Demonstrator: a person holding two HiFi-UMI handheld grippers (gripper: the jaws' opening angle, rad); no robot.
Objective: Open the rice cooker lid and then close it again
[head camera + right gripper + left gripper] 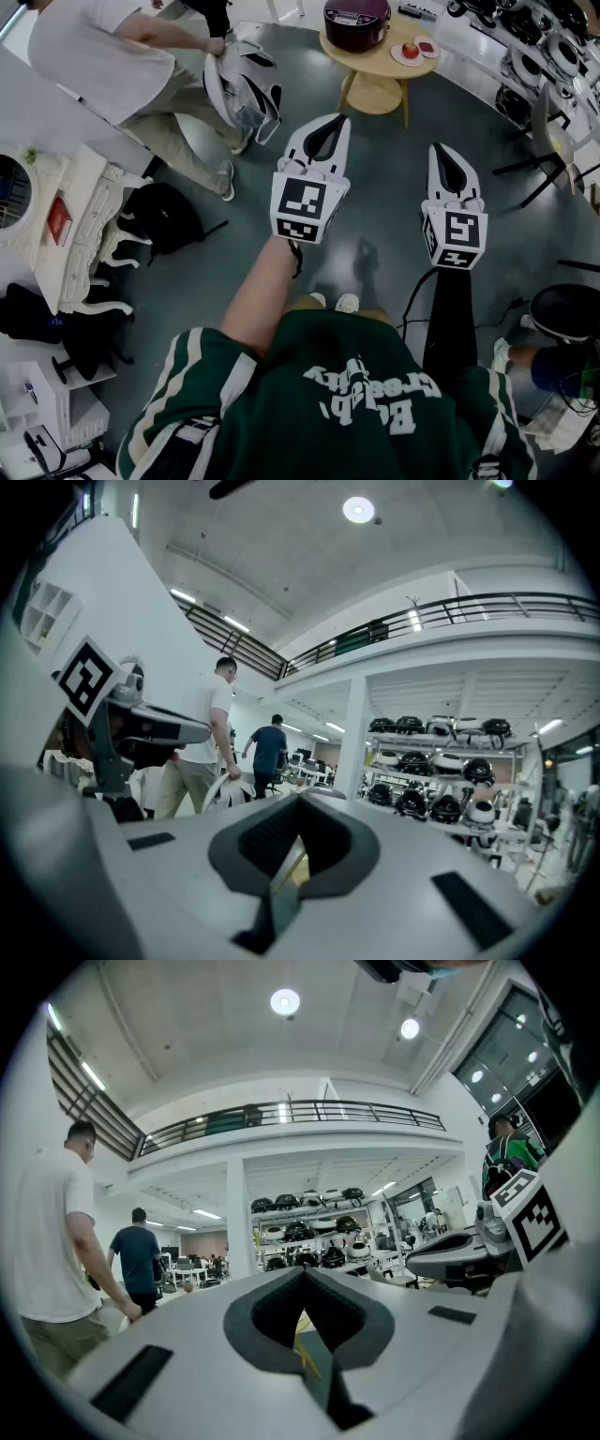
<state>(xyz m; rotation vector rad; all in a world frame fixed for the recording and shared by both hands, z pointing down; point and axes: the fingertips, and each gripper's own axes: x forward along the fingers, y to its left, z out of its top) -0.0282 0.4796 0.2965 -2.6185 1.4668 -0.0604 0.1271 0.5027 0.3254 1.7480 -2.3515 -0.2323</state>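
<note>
The dark maroon rice cooker (pixel 356 21) stands with its lid down on a round wooden table (pixel 373 67) at the far end of the floor. Both grippers are held in the air well short of it, pointing towards it. My left gripper (pixel 333 127) is shut with nothing between its jaws, and its own view shows the tips of the left gripper (pixel 303 1279) meeting at a point. To its right my right gripper (pixel 442 155) is shut and empty too, and the right gripper view shows the right gripper (pixel 298 803) closed. Neither gripper view shows the cooker.
A small plate (pixel 412 56) with a red fruit sits beside the cooker. A person in a white shirt (pixel 103 47) bends over a white chair (pixel 242 89) at the left. A black bag (pixel 164 220) and a white ornate table (pixel 80 225) are at the left, and shelves of helmets (pixel 544 47) at the right.
</note>
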